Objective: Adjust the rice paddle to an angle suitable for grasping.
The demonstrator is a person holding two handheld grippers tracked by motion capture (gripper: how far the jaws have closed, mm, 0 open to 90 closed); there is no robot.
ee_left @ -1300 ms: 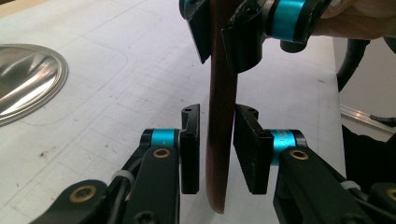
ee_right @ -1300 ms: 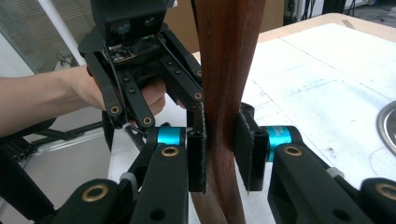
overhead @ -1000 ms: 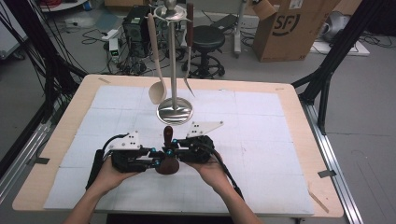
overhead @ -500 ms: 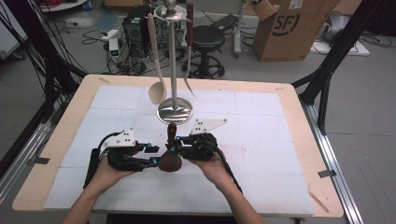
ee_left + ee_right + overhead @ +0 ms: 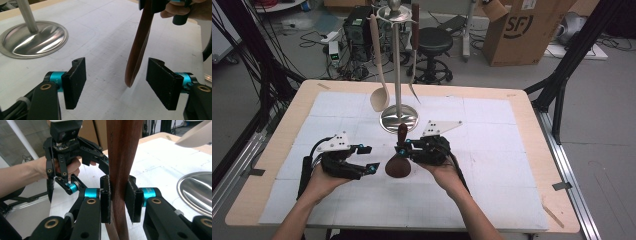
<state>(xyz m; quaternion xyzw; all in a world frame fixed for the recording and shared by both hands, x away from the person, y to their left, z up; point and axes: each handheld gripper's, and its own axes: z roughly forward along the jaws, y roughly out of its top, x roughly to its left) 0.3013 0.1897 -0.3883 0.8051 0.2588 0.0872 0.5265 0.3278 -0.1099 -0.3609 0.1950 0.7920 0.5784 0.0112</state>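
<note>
Standing nearly upright near the table's front edge, a dark brown wooden spoon (image 5: 399, 159) has its bowl on the white mat and its handle pointing up and slightly away from the person. The right gripper (image 5: 404, 146) is clenched on the handle, its jaws pressing both sides. The left gripper (image 5: 368, 159) sits just beside the bowl with jaws spread wide, released and holding nothing; the spoon's lower end lies between them but nearer one jaw. Behind stands a shiny metal utensil stand (image 5: 398, 116) carrying a pale wooden ladle (image 5: 378, 95).
</note>
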